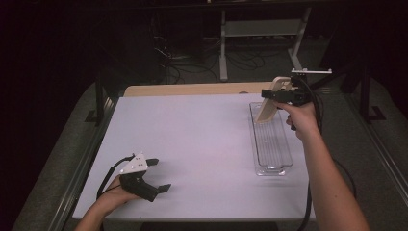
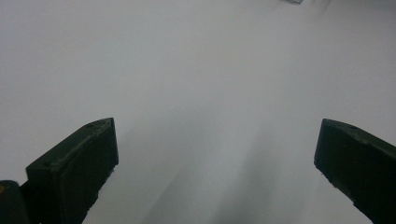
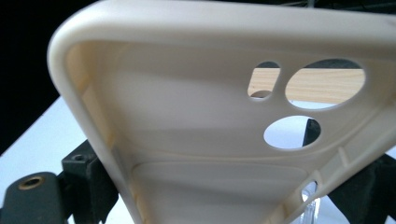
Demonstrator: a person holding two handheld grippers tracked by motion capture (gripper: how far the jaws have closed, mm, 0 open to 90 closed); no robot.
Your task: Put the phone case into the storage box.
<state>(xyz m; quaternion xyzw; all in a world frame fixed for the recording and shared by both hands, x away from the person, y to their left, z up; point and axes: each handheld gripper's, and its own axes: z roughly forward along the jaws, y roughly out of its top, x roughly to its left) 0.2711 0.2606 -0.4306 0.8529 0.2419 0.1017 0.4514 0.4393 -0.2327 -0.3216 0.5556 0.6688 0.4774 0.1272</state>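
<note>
My right gripper (image 1: 273,95) is pinching a cream phone case (image 1: 268,102), with the black jaws pressed against its two long edges. In the right gripper view the phone case (image 3: 187,140) shows its hollow inner side, with three camera cut-outs near the upper right and the rounded corner towering over the jaws. From the high view I see the case held tilted, its lower end down over the far end of a clear plastic tray (image 1: 284,161), though I cannot tell whether it touches the tray floor. That tray is long and narrow and lies along the right side of the white surface (image 1: 202,139), running from the far edge towards me. A wooden strip (image 1: 192,89) of table top shows beyond the white sheet. Well apart, at the near left corner, my left gripper (image 1: 159,174) rests low over the surface with its jaws spread wide and nothing between them; the left gripper view shows bare white surface (image 2: 205,93) between the two black jaws.
</note>
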